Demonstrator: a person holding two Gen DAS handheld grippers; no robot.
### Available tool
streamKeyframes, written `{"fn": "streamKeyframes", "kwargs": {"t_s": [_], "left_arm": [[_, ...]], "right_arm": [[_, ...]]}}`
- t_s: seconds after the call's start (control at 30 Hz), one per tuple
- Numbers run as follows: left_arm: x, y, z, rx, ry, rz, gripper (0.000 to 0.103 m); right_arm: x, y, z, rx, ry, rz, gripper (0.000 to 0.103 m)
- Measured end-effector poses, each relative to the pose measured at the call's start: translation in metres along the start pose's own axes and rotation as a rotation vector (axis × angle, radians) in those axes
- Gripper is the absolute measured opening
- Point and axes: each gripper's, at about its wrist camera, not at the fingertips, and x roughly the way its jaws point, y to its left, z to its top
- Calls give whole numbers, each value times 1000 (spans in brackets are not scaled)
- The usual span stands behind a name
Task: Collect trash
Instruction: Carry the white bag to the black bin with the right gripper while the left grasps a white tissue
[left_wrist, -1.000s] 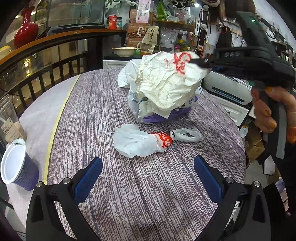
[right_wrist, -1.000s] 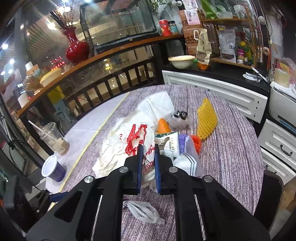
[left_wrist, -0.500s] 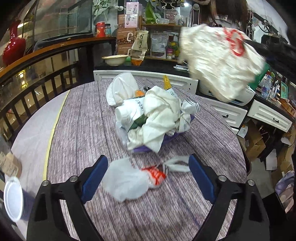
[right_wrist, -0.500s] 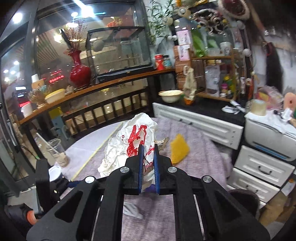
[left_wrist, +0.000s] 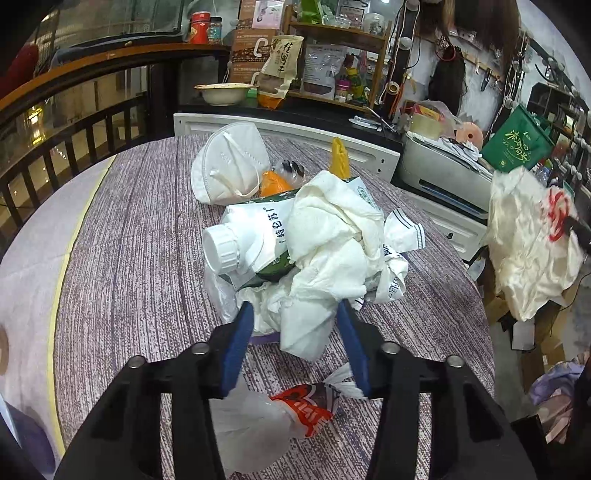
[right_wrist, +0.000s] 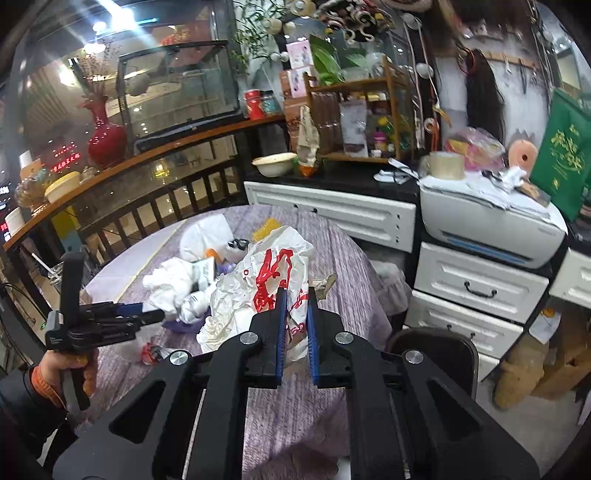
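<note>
Lying heaped mid-surface (left_wrist: 122, 236): a trash pile (left_wrist: 325, 258) of crumpled white tissue draped over a white carton (left_wrist: 251, 240) with a ribbed screw cap and green print, tipped on its side. Sitting just behind it, a folded white face mask (left_wrist: 229, 166), an orange scrap (left_wrist: 271, 182) and a yellow foam net (left_wrist: 340, 160). Resting nearer the camera, touching nothing in the heap, a small knotted plastic bag (left_wrist: 266, 410), translucent white with red print.

Closing around the near edge of the tissue: the left claw (left_wrist: 293, 339), blue pads still apart, tissue hanging between them and not yet squeezed. Showing in the right view too, gripped by a hand (right_wrist: 70, 365) in an orange cuff.

Pinching a crinkled cream plastic bag (right_wrist: 273, 273) with red lettering: the right claw (right_wrist: 294, 325), pads pressed together on the thin film. Hanging off the surface's right side in the left view, this same bag, limp and wrinkled; what is inside cannot be told.

Standing beyond the surface, a white cabinet (right_wrist: 332, 214), a printer (right_wrist: 487, 229) piled with papers, a cream bowl (left_wrist: 221, 92).
</note>
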Motion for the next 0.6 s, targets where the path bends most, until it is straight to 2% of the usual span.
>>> {"fn": "streamKeyframes", "kwargs": {"t_s": [0.07,0.17,0.27,0.6], "left_arm": [[-2,-3,-3,3,-3,-14,25],[-7,-5,-8,-6,-15,-24,8],[-17,-9,-11,-1,-52,-27,5],[-59,-29,-13,30,-168,-41,4]], "right_arm": [[4,-6,-5,18,11,-11,11],[7,-12,-12,36,15,-31,11],[8,-16,-19,55,14,-45,11],[-5,-42,-41,113,8,-99,11]]}}
